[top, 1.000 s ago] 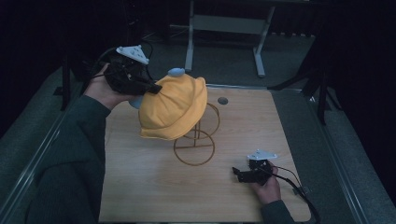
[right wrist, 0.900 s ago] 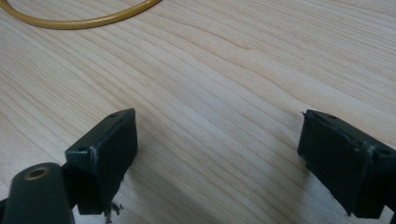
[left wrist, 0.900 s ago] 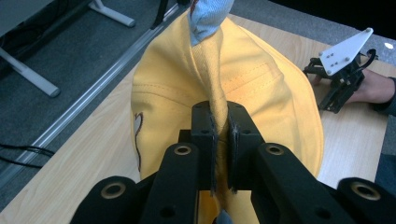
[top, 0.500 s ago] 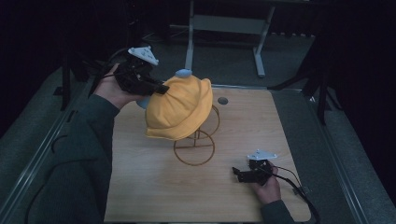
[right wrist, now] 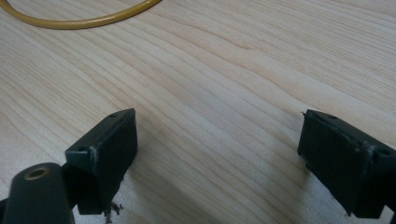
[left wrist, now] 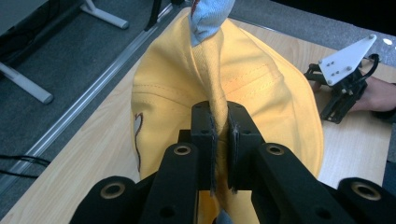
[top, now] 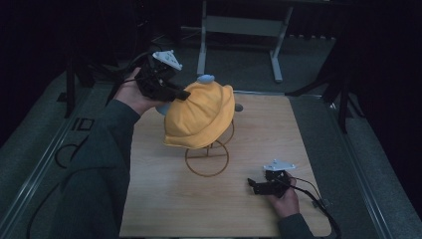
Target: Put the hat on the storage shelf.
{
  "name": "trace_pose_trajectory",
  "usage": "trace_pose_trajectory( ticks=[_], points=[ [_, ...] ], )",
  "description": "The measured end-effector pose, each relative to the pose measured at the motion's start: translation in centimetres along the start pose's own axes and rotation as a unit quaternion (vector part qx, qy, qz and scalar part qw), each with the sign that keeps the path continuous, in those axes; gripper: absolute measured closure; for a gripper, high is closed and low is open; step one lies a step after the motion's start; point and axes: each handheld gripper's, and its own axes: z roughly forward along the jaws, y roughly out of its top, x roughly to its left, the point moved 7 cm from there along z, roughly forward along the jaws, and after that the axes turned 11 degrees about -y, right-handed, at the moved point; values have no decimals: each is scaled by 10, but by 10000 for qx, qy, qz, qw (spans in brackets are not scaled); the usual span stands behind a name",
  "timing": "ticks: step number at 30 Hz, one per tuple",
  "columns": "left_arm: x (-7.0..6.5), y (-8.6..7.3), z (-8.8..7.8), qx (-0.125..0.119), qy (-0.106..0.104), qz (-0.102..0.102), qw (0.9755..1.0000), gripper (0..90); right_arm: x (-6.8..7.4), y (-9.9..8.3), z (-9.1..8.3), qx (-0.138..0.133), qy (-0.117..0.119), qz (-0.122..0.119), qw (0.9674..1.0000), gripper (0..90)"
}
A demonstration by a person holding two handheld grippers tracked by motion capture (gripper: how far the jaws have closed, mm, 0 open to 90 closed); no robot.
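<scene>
A yellow bucket hat with a pale blue lining hangs over a gold wire stand at the middle of the wooden table. My left gripper is shut on a pinched fold of the hat's crown, at the hat's upper left. In the left gripper view the yellow cloth is squeezed between the two black pads. My right gripper rests low on the table at the front right, jaws open, nothing between them.
The stand's round base ring lies just beyond the right gripper. A small dark round thing sits on the table behind the hat. A grey metal frame stands on the floor beyond the table. Rails run along both table sides.
My left gripper has carried the hat to the right and slightly down, further over the stand. The right gripper has stayed put.
</scene>
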Motion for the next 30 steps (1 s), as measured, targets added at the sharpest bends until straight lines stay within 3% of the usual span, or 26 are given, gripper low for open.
trace_pose_trajectory(
  ticks=[15,22,30],
  points=[
    [-1,14,25,148,11,67,9999,828,0,0,0,-17,-3,-32,10000,118],
    [-3,17,49,283,-29,85,9996,818,0,0,0,-16,-4,-28,10000,117],
    [-7,19,63,313,-79,135,9994,802,0,0,0,-6,0,-12,10000,117]
  ],
)
